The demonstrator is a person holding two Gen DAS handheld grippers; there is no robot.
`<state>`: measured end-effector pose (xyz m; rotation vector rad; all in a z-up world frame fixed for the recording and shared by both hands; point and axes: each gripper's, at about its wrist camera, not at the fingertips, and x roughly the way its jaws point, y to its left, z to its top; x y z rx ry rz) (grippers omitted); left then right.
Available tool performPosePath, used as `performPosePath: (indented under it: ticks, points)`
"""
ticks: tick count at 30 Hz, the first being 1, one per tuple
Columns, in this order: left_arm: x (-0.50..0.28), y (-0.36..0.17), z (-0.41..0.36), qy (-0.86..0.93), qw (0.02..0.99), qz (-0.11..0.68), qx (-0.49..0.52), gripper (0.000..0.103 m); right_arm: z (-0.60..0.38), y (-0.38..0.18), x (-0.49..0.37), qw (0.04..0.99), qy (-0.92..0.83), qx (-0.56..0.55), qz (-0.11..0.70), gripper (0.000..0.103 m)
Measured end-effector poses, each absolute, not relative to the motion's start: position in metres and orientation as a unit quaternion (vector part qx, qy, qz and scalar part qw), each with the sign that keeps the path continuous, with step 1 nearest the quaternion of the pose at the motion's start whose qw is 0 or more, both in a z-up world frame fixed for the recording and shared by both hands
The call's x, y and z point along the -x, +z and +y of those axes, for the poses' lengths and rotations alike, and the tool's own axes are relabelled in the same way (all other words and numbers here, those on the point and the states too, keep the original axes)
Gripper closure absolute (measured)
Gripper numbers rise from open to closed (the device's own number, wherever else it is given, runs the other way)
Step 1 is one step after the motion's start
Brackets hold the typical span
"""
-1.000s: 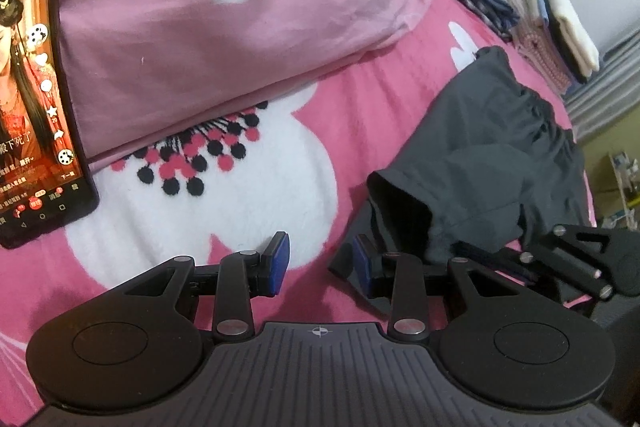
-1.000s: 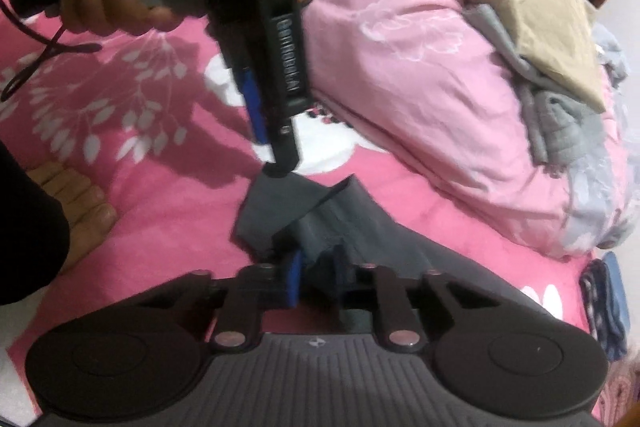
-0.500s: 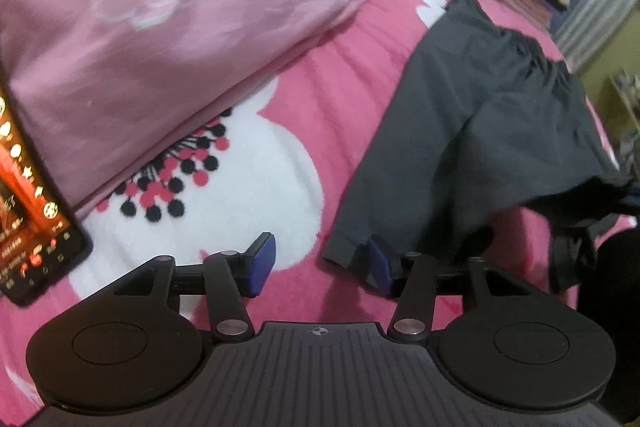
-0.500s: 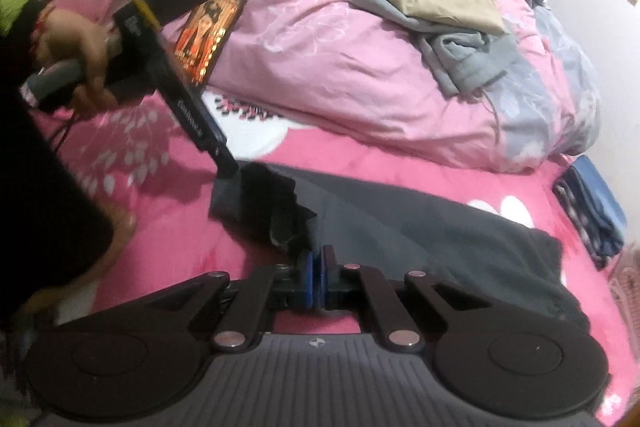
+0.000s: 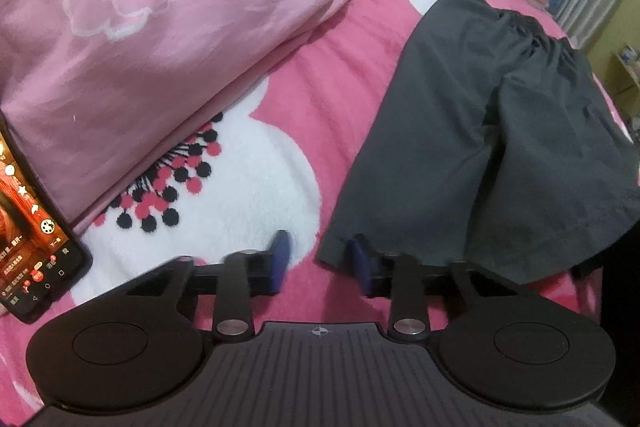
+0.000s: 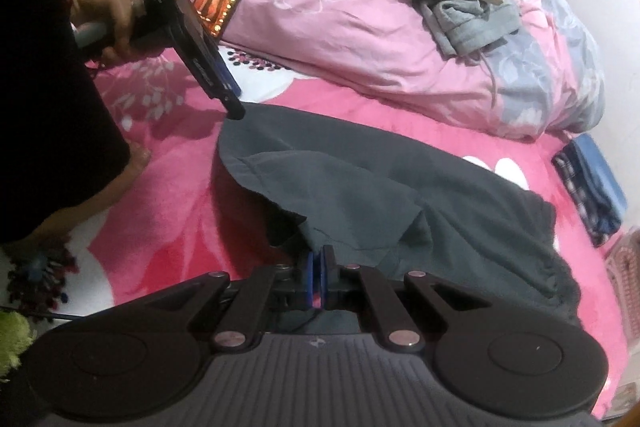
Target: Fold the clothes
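The shorts point(image 5: 480, 131) lie spread on the bed point(image 5: 340, 67), their long axis running from the leg hems close to both tools up to the gathered waistband at the far end. From the left tool point(image 5: 319, 250) they sit ahead and off to its right. Only the near hem corner reaches it, lying against the right-hand pad, while the left-hand pad stands over bare blanket. Its jaws have just been closing, yet the left wrist view shows the pads apart and blurred, with no cloth pressed between them.

The right tool point(image 6: 319, 261) is closed on the hem of the other leg, and a pinch of dark cloth rises between its pads. That leg is lifted and draped. Judging by this, the coming move turns on the left tool catching its corner, so that both hems can travel together toward the waistband. The left tool is the nearer one to that loose corner.

In the right wrist view the left tool appears side-on with its tip at the corner, so contact there cannot be confirmed. The right edge of the shorts is cut off by a dark shape in the left wrist view. A phone point(image 5: 36, 247) leans against the pink quilt point(image 5: 160, 7), well apart from the shorts.
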<state>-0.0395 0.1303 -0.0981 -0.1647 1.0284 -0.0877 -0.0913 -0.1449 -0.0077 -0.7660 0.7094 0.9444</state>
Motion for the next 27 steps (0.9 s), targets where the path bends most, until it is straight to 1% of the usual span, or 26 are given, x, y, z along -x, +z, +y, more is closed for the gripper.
performPosePath:
  ticks: [2, 8, 12, 18, 21, 23, 25, 26, 27]
  points:
    - [0.039, -0.097, 0.131, -0.036, 0.866, 0.49, 0.088, 0.103, -0.145, -0.008, 0.094, 0.755, 0.446, 0.35, 0.329, 0.101]
    - [0.036, -0.067, 0.156, -0.002, 0.878, 0.465, 0.115, 0.103, -0.141, -0.001, 0.099, 0.715, 0.507, 0.318, 0.361, 0.101]
    - [0.026, -0.053, 0.161, 0.018, 0.889, 0.449, 0.082, 0.103, -0.13, -0.005, 0.099, 0.679, 0.549, 0.298, 0.386, 0.101]
    - [0.02, -0.058, 0.158, 0.022, 0.889, 0.454, 0.059, 0.103, -0.111, -0.019, 0.097, 0.614, 0.598, 0.279, 0.433, 0.101]
    - [0.017, -0.072, 0.159, 0.025, 0.877, 0.478, 0.052, 0.103, -0.104, -0.024, 0.095, 0.6, 0.599, 0.276, 0.453, 0.101]
    - [0.016, -0.082, 0.156, 0.025, 0.868, 0.495, 0.037, 0.103, -0.105, -0.024, 0.089, 0.6, 0.594, 0.256, 0.47, 0.101]
    - [0.017, -0.087, 0.154, 0.028, 0.864, 0.503, 0.03, 0.1, -0.11, -0.02, 0.083, 0.612, 0.586, 0.226, 0.481, 0.101]
    - [0.019, -0.087, 0.154, 0.03, 0.863, 0.504, 0.031, 0.097, -0.115, -0.017, 0.078, 0.622, 0.578, 0.207, 0.486, 0.099]
    - [0.02, -0.086, 0.156, 0.033, 0.863, 0.503, 0.036, 0.086, -0.12, -0.015, 0.074, 0.633, 0.57, 0.187, 0.49, 0.099]
